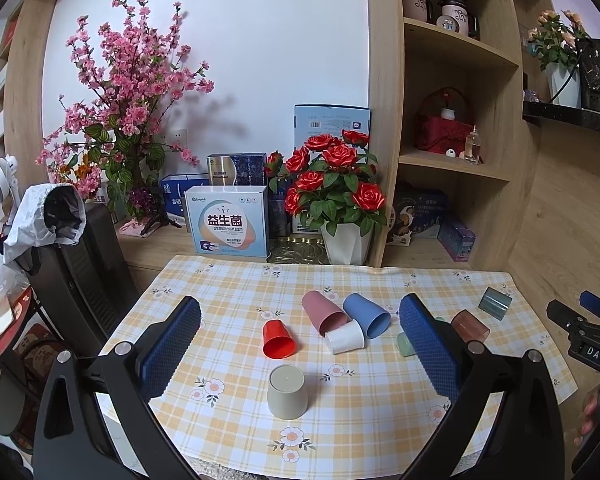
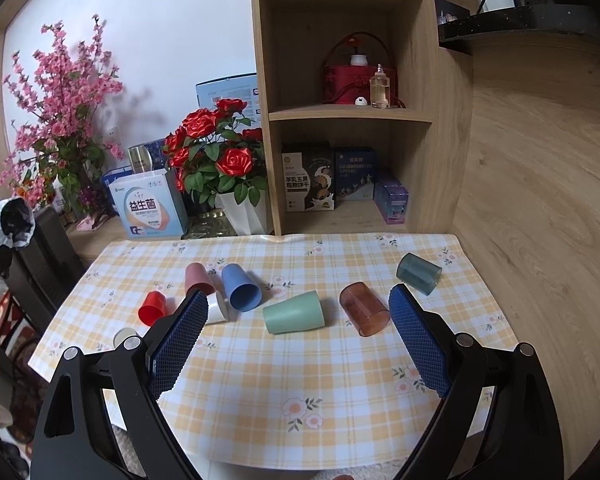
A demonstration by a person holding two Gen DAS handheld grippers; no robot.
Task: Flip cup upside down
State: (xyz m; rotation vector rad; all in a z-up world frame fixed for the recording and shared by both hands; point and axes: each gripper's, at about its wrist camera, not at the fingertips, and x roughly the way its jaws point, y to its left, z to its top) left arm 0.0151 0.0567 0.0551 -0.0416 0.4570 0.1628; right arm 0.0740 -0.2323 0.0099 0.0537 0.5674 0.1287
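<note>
Both tongs, left tongs (image 1: pixel 300 340) and right tongs (image 2: pixel 296 328), gape above checkered tablecloth (image 2: pixel 300 380) beside wooden shelves (image 2: pixel 340 112).

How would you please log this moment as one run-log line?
left claw: open, empty | right claw: open, empty | beige cup: upside down | red cup: on side

A white wall (image 1: pixel 240 40) rises behind the table's far edge, framed in light wood. A wooden shelf unit (image 2: pixel 340 120) stands at the far right corner, beside a wood-grain panel (image 2: pixel 540 160).
</note>
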